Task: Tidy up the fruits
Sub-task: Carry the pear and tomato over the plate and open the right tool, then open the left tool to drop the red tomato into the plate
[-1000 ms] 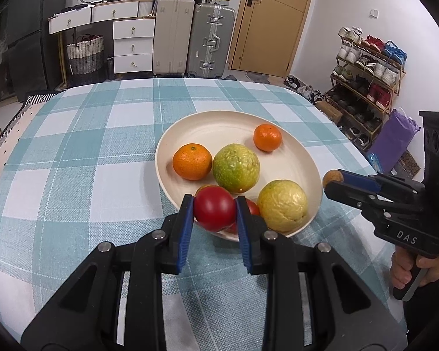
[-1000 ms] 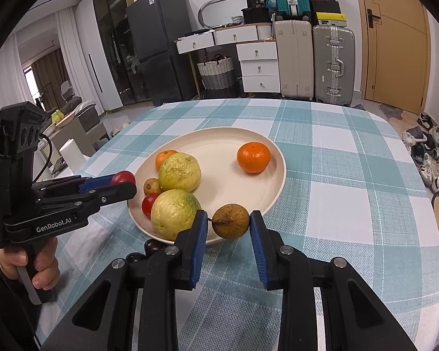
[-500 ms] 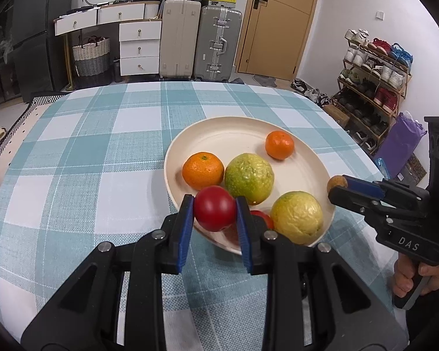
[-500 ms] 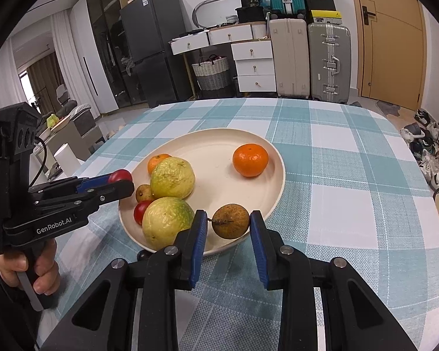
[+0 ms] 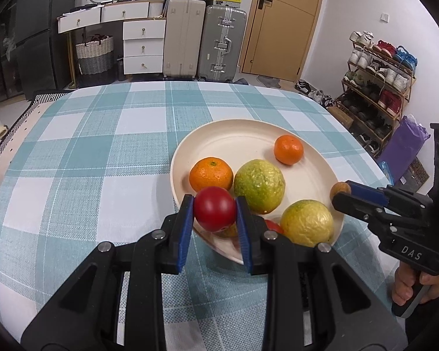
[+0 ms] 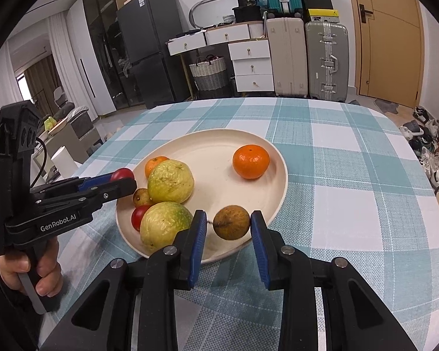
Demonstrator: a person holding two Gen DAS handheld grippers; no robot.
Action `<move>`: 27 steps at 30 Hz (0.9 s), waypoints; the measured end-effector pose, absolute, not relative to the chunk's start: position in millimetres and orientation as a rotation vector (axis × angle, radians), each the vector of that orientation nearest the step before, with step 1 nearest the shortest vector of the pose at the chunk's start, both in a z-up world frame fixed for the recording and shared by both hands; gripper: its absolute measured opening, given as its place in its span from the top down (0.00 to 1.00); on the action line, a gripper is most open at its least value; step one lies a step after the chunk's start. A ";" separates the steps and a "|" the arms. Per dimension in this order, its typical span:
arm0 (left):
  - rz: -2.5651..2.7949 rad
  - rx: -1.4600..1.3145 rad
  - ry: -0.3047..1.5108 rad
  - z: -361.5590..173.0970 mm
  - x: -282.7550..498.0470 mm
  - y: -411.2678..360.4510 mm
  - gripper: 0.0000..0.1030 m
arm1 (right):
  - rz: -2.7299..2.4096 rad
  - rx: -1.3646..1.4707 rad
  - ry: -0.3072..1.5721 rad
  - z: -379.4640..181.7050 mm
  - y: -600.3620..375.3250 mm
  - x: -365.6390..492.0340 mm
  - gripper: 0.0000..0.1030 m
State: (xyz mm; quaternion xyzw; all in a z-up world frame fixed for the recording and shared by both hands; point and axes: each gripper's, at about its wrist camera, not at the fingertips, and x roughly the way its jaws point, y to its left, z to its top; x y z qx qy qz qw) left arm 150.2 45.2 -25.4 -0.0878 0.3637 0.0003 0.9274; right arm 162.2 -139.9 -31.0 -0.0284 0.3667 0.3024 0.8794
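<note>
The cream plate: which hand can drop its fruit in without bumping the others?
Probably the right. The right gripper holds its round brown fruit over bare cream plate; the left gripper has its round red tomato above crowded small fruits.

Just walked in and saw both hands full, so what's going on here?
A person is sorting fruit with two handheld grippers. The left gripper is shut on a round red fruit, and the right gripper holds a small brown round fruit, both over the near rim of the cream plate. Two oranges, two yellow-green fruits and smaller ones already sit there.
</note>
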 end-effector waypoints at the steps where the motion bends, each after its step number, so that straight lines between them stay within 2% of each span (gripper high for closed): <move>1: -0.001 -0.180 0.745 -25.2 150.5 45.3 0.75 | 0.629 -0.059 0.762 -30.2 -140.6 162.1 0.69; 8: -0.003 -0.182 0.740 -25.6 153.6 46.4 0.75 | 0.624 -0.075 0.745 -25.8 -142.1 157.9 0.67; 10: -0.003 -0.183 0.742 -26.1 153.3 46.2 0.75 | 0.626 -0.077 0.745 -25.8 -142.0 156.8 0.63; 18: -0.001 -0.191 0.735 -21.8 147.0 47.6 0.74 | 0.621 -0.087 0.745 -26.4 -142.1 153.9 0.61; 19: 0.000 -0.192 0.735 -20.9 145.5 47.7 0.72 | 0.621 -0.087 0.745 -26.2 -142.5 153.2 0.59; 21: 0.006 -0.187 0.729 -18.0 140.8 47.2 0.61 | 0.621 -0.081 0.745 -25.6 -144.3 151.6 0.51; 22: 0.011 -0.185 0.723 -16.5 138.2 47.0 0.57 | 0.621 -0.080 0.744 -25.3 -144.7 150.9 0.51; 24: 0.019 -0.184 0.706 -12.6 131.4 46.9 0.41 | 0.616 -0.086 0.745 -24.8 -145.9 149.1 0.48; 25: 0.023 -0.184 0.701 -10.8 128.3 46.8 0.38 | 0.614 -0.090 0.748 -24.8 -146.1 148.3 0.42; 27: 0.034 -0.182 0.697 -7.8 122.6 45.9 0.23 | 0.619 -0.089 0.752 -24.6 -147.3 146.6 0.32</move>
